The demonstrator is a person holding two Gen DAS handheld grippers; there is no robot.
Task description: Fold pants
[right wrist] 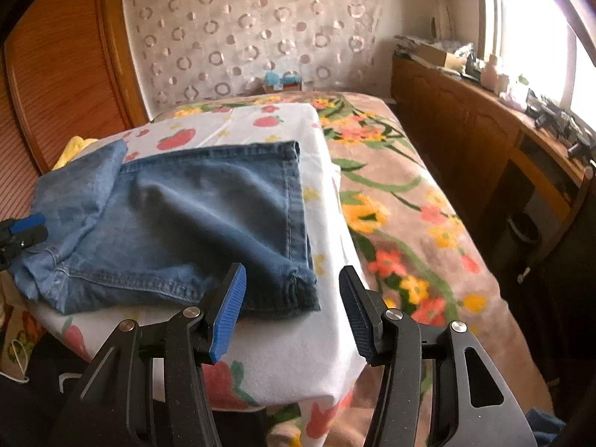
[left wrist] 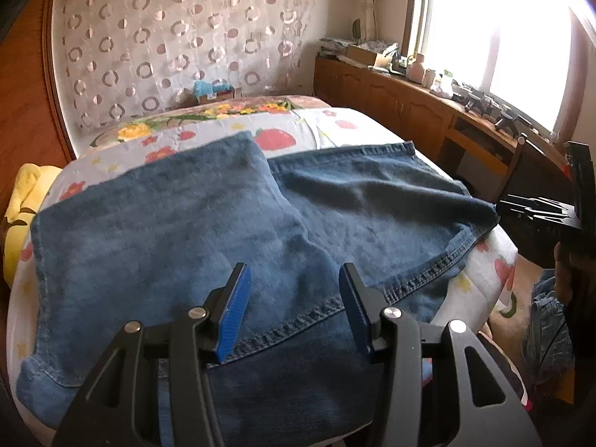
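On the bed, blue denim pants (left wrist: 208,231) lie spread over a white sheet (right wrist: 290,342) printed with red strawberries, the legs doubled across each other and a stitched seam running along the near edge. Left gripper (left wrist: 294,279) hangs just above the denim near that seam, jaws parted about halfway, blue pads on show, nothing between them. Right gripper (right wrist: 292,283) sits over the near right corner of the cloth, also roughly half open and empty; the dark hem corner of the pants lies just beyond its left pad, and the sheet shows in the gap. In the right wrist view, the left gripper's blue tip peeks in at the far left edge, close to the bunched end of the denim. A flowered blanket (right wrist: 409,205) covers the bed to the right of the sheet. Something yellow (left wrist: 22,201) is tucked at the bed's left side. Behind stands a curtain with ring patterns (left wrist: 178,37), and a wooden cabinet (left wrist: 391,100) runs beneath the bright window (left wrist: 521,26), its top cluttered with small objects too blurred to name.
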